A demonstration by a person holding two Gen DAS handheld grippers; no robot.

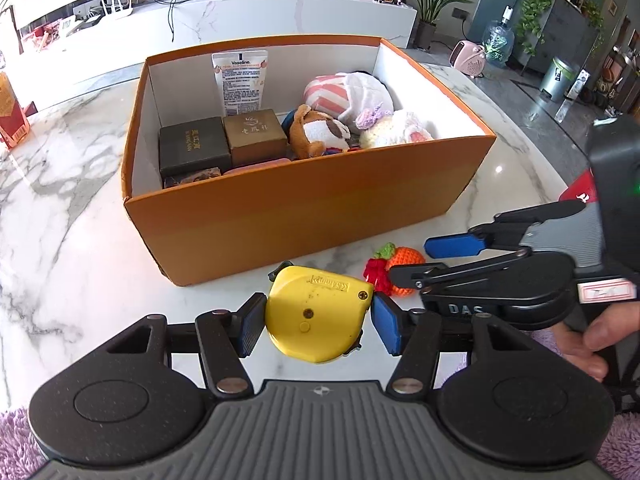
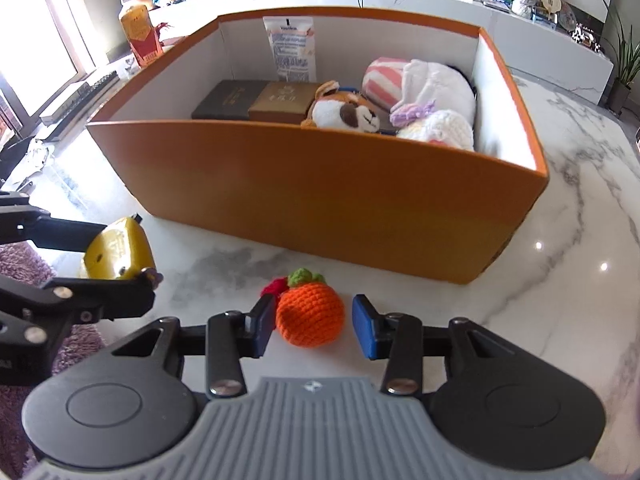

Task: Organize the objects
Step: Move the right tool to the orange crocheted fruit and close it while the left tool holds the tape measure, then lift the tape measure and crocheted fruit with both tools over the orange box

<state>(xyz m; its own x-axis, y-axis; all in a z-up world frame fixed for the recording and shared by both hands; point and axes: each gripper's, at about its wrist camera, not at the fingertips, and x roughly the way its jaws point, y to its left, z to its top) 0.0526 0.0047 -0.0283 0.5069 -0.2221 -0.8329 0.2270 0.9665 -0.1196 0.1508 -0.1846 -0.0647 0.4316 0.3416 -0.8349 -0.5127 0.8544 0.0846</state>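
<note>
1. Holding the yellow plastic tape measure [image 1: 316, 316] in my left claw [image 1: 319, 318], I read this as the gathering step: two loose things remain on the white marble table [image 1: 80, 184], and the orange cardboard box [image 1: 304, 204] just beyond them already carries most of the load.

2. My left claw's blue pads [image 1: 251, 330] sit clamped against both flanks of the tape measure. It hangs near the box's near wall; whether it has cleared the table I cannot tell.

3. My right claw [image 2: 314, 326] stands apart around the orange crocheted fruit with its green leaf top [image 2: 310, 312]. The left pad seems to touch the yarn, while the right pad shows a clear gap, so I judge nothing gripped there yet. A small red crocheted piece [image 2: 274, 286] lies against the fruit's far-left side.

4. Inside the box I see a white lotion tube [image 1: 240, 82] upright against the far wall, two dark and tan small boxes [image 1: 222, 144] on the left, and plush toys [image 1: 352, 116] crowding the right.

5. Next, I would squeeze the right claw gently, since yarn gives, then raise both hands above the near wall before going forward.

6. The free space looks to be on the left, near the front; I would aim there.
</note>
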